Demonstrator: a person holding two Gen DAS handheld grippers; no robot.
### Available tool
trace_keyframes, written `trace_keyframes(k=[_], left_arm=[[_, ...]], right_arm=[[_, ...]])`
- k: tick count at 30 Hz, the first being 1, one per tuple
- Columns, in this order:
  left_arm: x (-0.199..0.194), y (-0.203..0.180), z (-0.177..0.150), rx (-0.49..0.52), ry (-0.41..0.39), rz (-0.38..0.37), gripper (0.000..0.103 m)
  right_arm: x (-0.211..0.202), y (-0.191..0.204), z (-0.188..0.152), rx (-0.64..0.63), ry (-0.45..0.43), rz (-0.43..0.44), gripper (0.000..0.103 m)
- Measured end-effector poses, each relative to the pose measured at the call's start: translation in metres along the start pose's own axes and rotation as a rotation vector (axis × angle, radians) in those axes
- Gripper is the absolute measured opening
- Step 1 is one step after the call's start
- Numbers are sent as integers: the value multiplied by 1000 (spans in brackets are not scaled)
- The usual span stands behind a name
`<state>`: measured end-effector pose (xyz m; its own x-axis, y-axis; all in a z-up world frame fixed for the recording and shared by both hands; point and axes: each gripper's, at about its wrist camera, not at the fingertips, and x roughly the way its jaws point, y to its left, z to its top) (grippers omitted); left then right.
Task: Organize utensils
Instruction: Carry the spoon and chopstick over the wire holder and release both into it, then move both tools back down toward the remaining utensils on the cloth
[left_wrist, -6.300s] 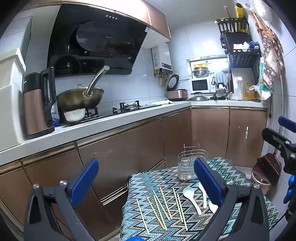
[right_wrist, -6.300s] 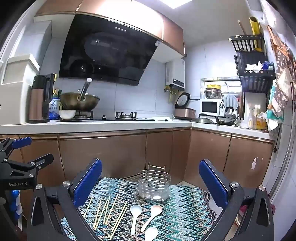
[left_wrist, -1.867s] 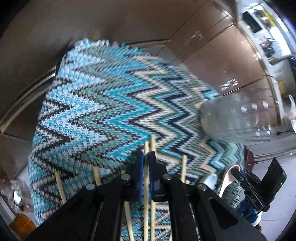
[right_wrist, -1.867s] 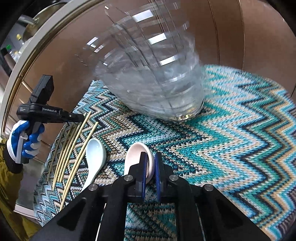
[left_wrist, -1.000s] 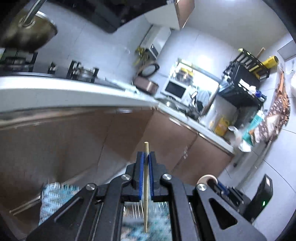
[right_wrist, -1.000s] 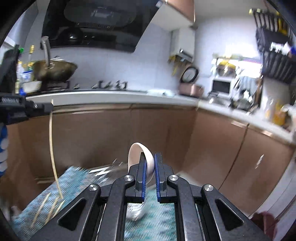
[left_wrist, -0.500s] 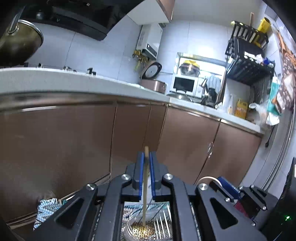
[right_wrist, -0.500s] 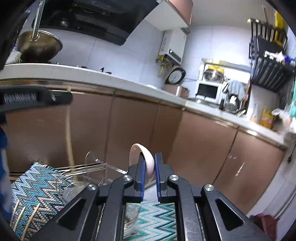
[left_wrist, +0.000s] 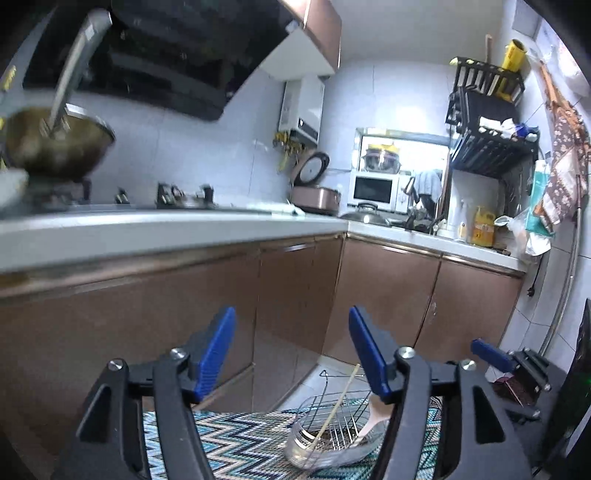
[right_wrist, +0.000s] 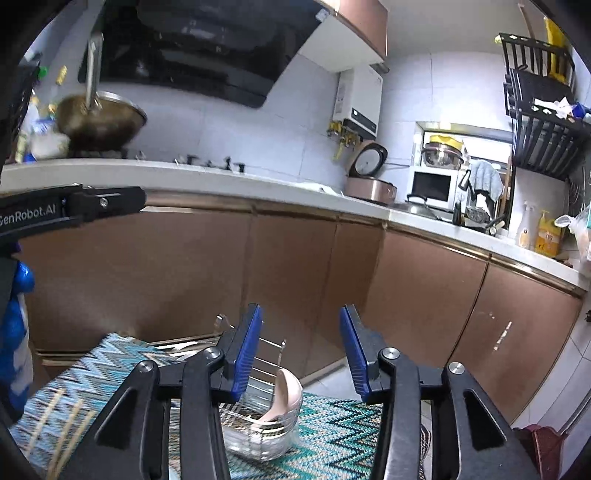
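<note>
Both tongs are opening with nothing between them: the left tongs (left_wrist: 291, 354) have just dropped their chopstick (left_wrist: 338, 404) into the wire utensil holder (left_wrist: 332, 432). The right tongs (right_wrist: 300, 349) likewise released the spoon (right_wrist: 282, 398). More chopsticks (right_wrist: 62, 424) wait on the tabletop.

The left gripper (left_wrist: 291, 350) points slightly below level. Its jaws are opening, and nothing is between the blue pads (left_wrist: 216, 354). The right gripper (right_wrist: 301, 350) also points slightly below level. Its jaws are opening, with less gap than the left, and nothing is between them. In the right wrist view, the black body of the left gripper reaches in from the left edge, and a blue-gloved hand (right_wrist: 16, 332) shows below it at that edge
</note>
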<state>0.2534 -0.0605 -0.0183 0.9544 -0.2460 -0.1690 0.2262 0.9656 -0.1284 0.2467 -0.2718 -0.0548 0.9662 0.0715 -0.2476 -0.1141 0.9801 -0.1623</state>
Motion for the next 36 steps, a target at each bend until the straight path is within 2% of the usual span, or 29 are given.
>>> trace_keyframes(k=[3, 6, 9, 11, 14, 16, 24, 30, 36], left_arm=[[-42, 7, 14, -7, -52, -8, 63], [-82, 10, 25, 43, -21, -37, 63], [-111, 20, 27, 31, -8, -36, 64], [-128, 30, 26, 5, 27, -51, 64], [-142, 42, 17, -21, 84, -34, 64], [-144, 48, 7, -18, 153, -18, 64], [-115, 49, -53, -24, 409, -49, 64], [-48, 50, -117, -115, 678, -78, 64], [24, 54, -160, -180, 854, -64, 63]], right_arm=[[-39, -4, 11, 11, -19, 42, 44], [-79, -10, 20, 20, -32, 87, 44], [-116, -13, 25, 22, -42, 106, 44], [-139, -15, 24, 35, -43, 125, 44], [-164, -16, 18, 48, -21, 167, 44], [-173, -12, 11, 41, 7, 183, 44], [-163, -2, -43, 86, 195, 291, 44], [-117, -2, -102, 157, 409, 383, 44], [-72, 3, -155, 193, 595, 479, 35]])
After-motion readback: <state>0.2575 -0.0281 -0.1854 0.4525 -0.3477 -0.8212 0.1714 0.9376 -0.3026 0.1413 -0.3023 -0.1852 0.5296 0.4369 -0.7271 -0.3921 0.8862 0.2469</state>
